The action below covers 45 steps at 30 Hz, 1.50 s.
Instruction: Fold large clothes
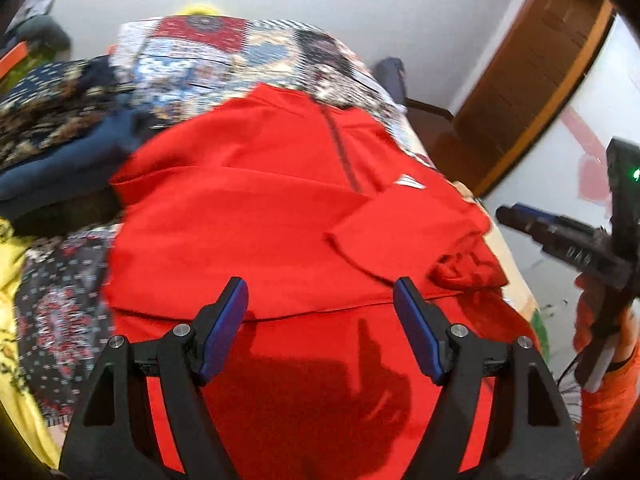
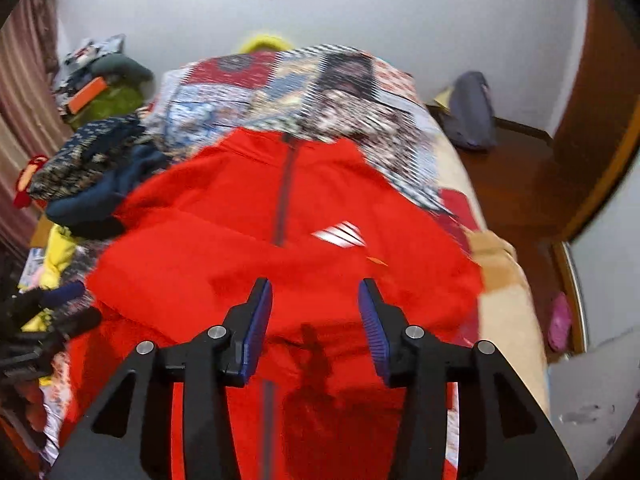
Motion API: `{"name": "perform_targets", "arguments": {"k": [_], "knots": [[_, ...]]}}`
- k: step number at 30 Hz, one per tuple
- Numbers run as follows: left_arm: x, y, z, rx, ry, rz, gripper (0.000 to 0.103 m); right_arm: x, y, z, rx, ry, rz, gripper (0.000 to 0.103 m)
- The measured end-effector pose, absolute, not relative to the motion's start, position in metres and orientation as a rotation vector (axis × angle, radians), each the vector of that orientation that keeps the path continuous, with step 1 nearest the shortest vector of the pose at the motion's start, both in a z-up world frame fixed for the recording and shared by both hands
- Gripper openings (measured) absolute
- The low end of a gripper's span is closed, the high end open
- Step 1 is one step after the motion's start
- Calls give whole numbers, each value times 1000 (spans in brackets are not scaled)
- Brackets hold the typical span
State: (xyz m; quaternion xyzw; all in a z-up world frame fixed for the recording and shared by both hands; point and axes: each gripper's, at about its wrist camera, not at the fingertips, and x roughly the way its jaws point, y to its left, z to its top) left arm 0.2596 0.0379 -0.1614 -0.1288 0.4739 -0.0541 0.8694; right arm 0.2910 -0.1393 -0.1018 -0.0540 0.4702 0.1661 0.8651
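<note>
red fills both my views: my left gripper (image 1: 320, 300) and my right gripper (image 2: 316, 304) hang released, jaws apart and empty, over the red zip jacket (image 1: 260, 208) spread flat on the patchwork bedspread (image 1: 224, 52). only the left view shows its folded-in sleeve (image 1: 404, 224); only the right view shows the grey bag (image 2: 470, 112) beyond.

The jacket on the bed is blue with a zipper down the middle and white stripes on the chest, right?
Not quite: the jacket is red, not blue. It does lie on the bed, with a zipper down the middle and white stripes on the chest. The right wrist view shows it.
</note>
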Motion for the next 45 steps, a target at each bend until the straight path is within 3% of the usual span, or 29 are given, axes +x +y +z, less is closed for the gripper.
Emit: {"name": "perform_targets", "arguments": {"k": [8,22,32,35,36,40,45], "knots": [[285,-20,-172,-356,1075,-263,74,278,-194,-135,-61,1060,286,41],[323,-37,-225,-883,1199,-363,74,267,-237,-158,52,1085,232,41],[340,-24,-230,-868,1106,-106,67,265,-247,-168,63,1096,221,41],[350,-18,-238,-874,1129,-63,49,265,-249,-171,70,1107,219,41],[352,-18,-242,-872,1134,-45,35,264,-249,-172,73,1109,217,41],[355,-15,-244,-787,1131,0,5,265,-251,-173,101,1115,213,41],[349,-19,-200,-583,1023,-26,5,266,-254,-167,125,1108,206,41]]}}
